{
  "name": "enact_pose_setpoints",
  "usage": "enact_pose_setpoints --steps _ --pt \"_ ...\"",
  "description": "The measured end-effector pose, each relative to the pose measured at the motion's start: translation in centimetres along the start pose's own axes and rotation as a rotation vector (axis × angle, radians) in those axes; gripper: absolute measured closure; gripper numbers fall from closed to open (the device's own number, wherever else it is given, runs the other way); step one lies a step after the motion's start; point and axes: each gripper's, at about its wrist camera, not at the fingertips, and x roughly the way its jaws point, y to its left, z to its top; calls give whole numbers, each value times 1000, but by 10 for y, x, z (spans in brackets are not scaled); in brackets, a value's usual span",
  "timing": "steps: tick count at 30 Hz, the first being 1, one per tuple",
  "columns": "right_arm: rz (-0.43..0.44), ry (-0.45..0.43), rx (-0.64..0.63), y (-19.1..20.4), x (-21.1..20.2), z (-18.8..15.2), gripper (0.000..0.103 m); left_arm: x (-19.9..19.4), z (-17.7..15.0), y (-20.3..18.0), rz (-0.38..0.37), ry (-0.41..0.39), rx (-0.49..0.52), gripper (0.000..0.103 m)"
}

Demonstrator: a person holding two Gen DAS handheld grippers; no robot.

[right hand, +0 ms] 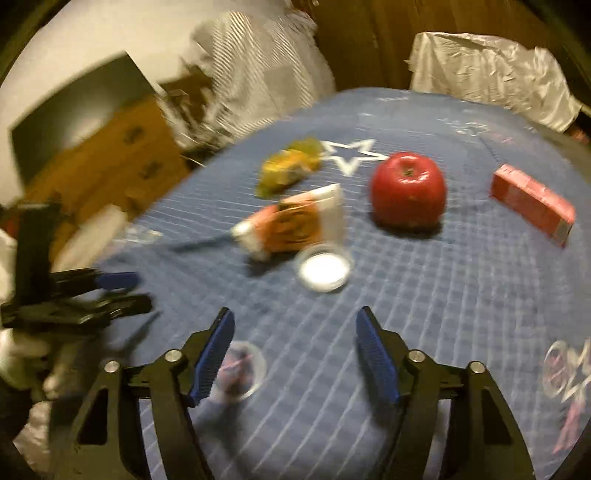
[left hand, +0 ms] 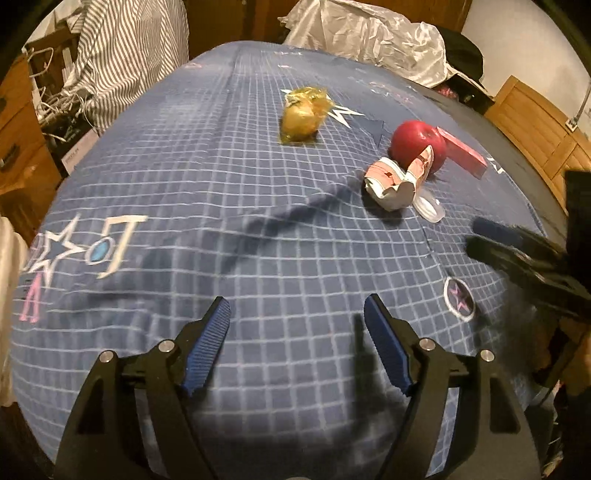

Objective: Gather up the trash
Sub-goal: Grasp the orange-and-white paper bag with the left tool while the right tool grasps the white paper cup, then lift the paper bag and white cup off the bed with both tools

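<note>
A crumpled pink and white paper cup [left hand: 397, 181] lies on the blue grid cloth [left hand: 240, 229], with a clear plastic lid [left hand: 430, 208] beside it. A yellow crumpled wrapper [left hand: 303, 114] lies farther back. My left gripper [left hand: 297, 314] is open and empty above the cloth. My right gripper [right hand: 295, 321] is open and empty, just short of the lid [right hand: 325, 271] and the cup [right hand: 295, 225]. The wrapper [right hand: 290, 168] shows blurred behind them. The right gripper also shows at the right edge of the left wrist view [left hand: 480, 240]. The left gripper shows at the left edge of the right wrist view [right hand: 129, 291].
A red apple [left hand: 417, 146] [right hand: 408, 188] and a red carton [left hand: 463, 151] [right hand: 532, 205] lie on the cloth by the cup. A white plastic sheet [left hand: 369, 33] and a striped cloth [left hand: 122, 48] lie beyond the far edge. Wooden drawers [left hand: 22, 129] stand at the left.
</note>
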Motion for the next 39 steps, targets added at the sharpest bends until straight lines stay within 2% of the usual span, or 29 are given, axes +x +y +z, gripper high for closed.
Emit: enact_pose_setpoints --steps 6,7,8,9,16,19,22,30,33,35,39 --pt "-53 97 -33 0 55 28 40 5 8 -7 6 -1 14 27" --pt "-59 94 -28 0 56 28 42 6 11 -8 2 0 19 27" --pt "-62 91 -18 -2 58 31 54 7 14 -8 -2 1 22 27" --pt "-59 89 8 -7 55 28 62 9 17 -11 -10 1 25 27" --pt "-85 58 66 -37 -8 -13 62 28 48 -47 -135 -13 124 27" --pt "-103 51 85 -52 -41 -38 62 36 64 -63 -186 -30 167 18" --pt "-110 59 97 -63 -55 -58 62 46 81 -73 -223 -32 183 17" --pt "-93 49 116 -68 -55 -56 61 88 99 -89 -218 36 195 17" --pt "-92 45 124 -69 -53 -58 61 93 97 -91 -202 36 205 28" --pt "-96 40 127 -68 -53 -59 61 91 96 -90 -201 24 207 46" --pt "-113 32 122 -66 -51 -59 61 87 93 -88 -194 1 214 53"
